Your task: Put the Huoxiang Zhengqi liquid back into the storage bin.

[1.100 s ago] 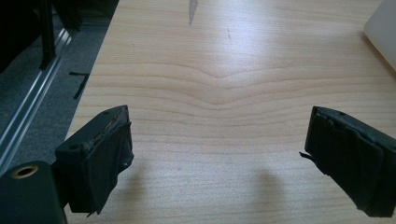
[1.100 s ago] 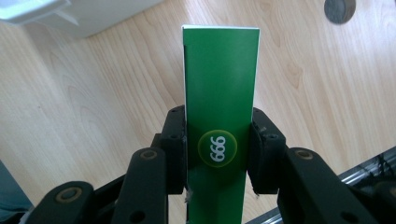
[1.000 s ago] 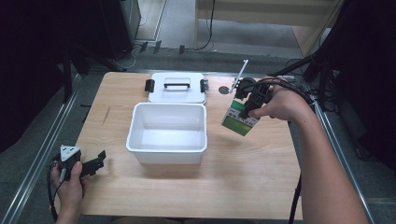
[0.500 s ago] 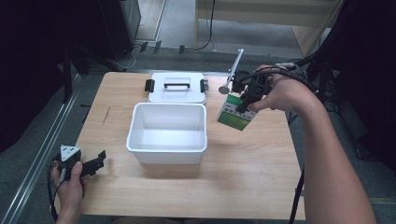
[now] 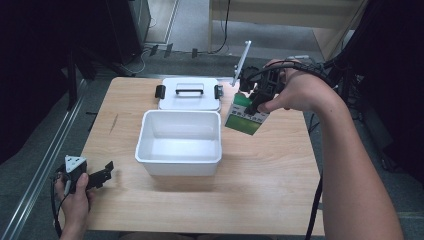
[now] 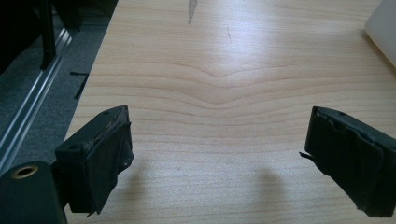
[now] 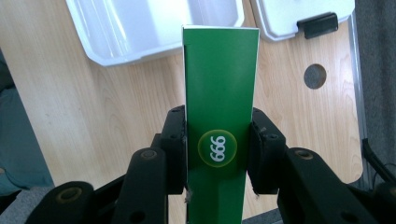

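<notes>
Here my right gripper [image 7: 217,149] clamps a green cardboard carton [image 7: 219,93] by its narrow sides, holding it tilted above the wooden bench [image 5: 260,190], just right of the open white plastic box [image 5: 179,142]. The box's white lid [image 5: 190,94] lies behind it. My left gripper [image 6: 217,158] rests open at the bench's near-left corner.

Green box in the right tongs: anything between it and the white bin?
Nothing visible. The green box, clamped in the right tongs, hangs off the table just right of the white bin, whose top is open. The lid lies behind the bin, out of the path.
</notes>
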The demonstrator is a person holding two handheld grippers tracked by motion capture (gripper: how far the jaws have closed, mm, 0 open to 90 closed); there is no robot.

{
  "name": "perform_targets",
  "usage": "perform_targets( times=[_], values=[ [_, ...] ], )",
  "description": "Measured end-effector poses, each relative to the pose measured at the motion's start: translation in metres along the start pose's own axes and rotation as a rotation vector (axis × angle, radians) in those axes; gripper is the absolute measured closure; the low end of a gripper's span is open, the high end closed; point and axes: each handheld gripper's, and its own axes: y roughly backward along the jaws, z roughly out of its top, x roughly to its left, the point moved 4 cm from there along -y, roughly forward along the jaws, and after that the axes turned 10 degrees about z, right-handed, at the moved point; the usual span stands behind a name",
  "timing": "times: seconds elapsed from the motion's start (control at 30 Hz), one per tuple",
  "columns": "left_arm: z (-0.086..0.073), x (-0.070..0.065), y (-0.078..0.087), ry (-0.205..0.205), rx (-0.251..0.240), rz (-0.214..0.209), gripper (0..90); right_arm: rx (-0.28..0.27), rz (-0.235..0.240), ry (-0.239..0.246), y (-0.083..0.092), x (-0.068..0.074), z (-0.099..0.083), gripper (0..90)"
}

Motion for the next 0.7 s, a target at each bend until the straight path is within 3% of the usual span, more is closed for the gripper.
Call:
perform_targets(
  times=[0.7],
  values=[
    [0.0,0.0,0.0,0.006,-0.003,-0.006,8.4,0.004,0.02,0.095,0.006,0.016,0.052,65.1]
  ],
)
